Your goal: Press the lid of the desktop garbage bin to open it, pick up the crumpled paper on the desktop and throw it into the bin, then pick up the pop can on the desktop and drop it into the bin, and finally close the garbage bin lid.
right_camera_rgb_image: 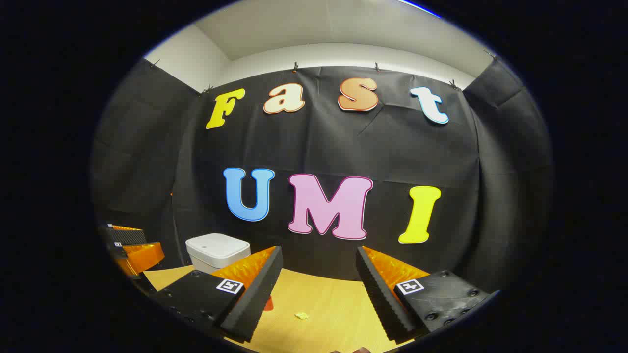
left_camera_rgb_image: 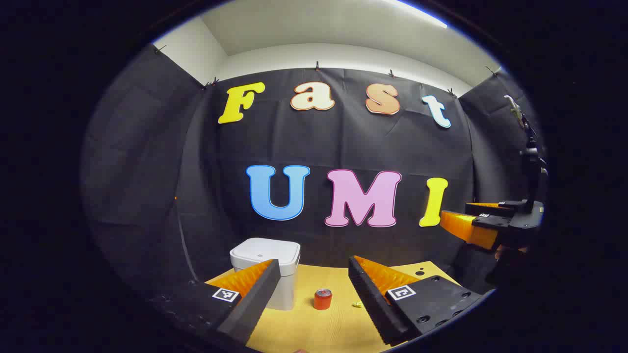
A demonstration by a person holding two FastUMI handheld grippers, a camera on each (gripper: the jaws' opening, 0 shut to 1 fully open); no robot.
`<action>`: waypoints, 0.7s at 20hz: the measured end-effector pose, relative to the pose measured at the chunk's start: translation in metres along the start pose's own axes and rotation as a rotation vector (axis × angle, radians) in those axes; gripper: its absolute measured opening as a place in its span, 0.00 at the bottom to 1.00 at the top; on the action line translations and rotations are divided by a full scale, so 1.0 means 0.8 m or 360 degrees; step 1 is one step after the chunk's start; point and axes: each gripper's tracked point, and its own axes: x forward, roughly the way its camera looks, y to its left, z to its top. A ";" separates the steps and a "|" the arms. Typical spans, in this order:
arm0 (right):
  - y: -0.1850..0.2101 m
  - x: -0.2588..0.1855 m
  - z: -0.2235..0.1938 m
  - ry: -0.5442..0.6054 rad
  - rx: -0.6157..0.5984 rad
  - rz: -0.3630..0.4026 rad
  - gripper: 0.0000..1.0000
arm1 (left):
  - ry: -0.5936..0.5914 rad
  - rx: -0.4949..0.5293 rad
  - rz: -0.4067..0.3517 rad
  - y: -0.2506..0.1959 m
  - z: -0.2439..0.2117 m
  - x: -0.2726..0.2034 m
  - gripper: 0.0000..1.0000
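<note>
While the desktop (left_camera_rgb_image: 338, 328) lies well below both tools, the garbage bin (left_camera_rgb_image: 267, 267) stands at its far left with the lid (left_camera_rgb_image: 265, 251) down, so nothing can go in until that is pressed. A push off-centre, or too hard, could slide or tip the light bin rather than pop it. The left gripper (left_camera_rgb_image: 314, 274) and right gripper (right_camera_rgb_image: 319, 264) both gape wide, holding nothing. The pop can (left_camera_rgb_image: 323, 299) stands upright just right of the bin; a careless sweep might topple it. The crumpled paper (right_camera_rgb_image: 301, 315), seemingly a tiny scrap, could slip between the fingers.
</note>
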 end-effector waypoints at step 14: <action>0.016 -0.039 0.033 0.0023 0.0059 -0.0040 0.96 | -0.0024 0.0061 -0.0066 0.103 0.001 0.026 0.94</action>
